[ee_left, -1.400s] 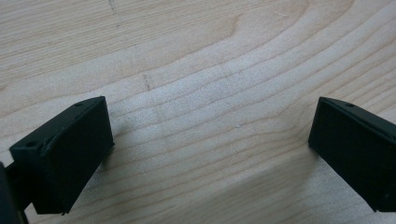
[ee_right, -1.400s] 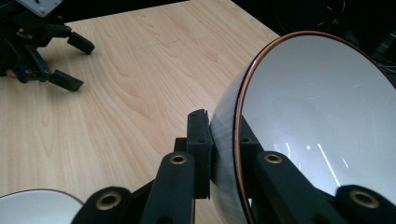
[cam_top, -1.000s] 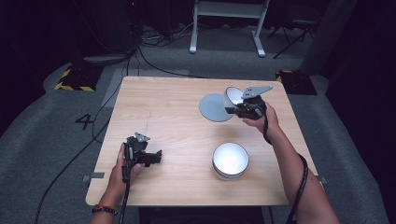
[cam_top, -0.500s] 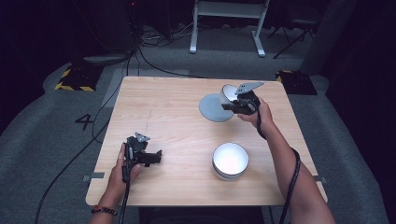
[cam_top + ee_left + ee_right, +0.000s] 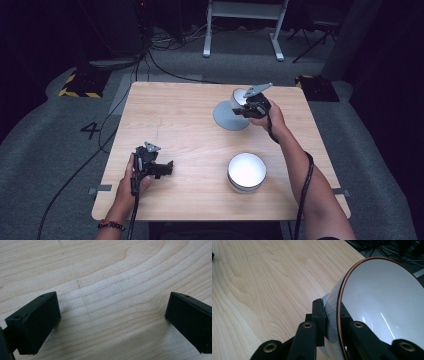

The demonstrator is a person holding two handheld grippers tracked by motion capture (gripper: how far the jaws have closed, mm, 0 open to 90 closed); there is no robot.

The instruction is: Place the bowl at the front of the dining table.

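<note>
My right gripper [image 5: 241,108] is shut on the rim of a small grey bowl [image 5: 240,96], which hangs tilted on its side over the right part of a flat grey plate [image 5: 226,119] at the table's far right. In the right gripper view the bowl [image 5: 382,295] has a thin brown rim, and my right gripper [image 5: 332,323] pinches its wall between the two pads. At the front left, my left gripper [image 5: 169,168] rests low over the table. Its jaws stand wide apart with bare wood between them, as the left gripper view [image 5: 112,315] shows.
A larger white bowl [image 5: 246,171] stands upright on the wooden table [image 5: 185,125] at the front right, between the two hands. Grey floor, cables and a white stand leg [image 5: 206,35] lie beyond the far edge.
The right hand has carried the small bowl leftward and slightly down, from beside the plate's right edge to over the plate. The left hand and gripper have stayed in place.
</note>
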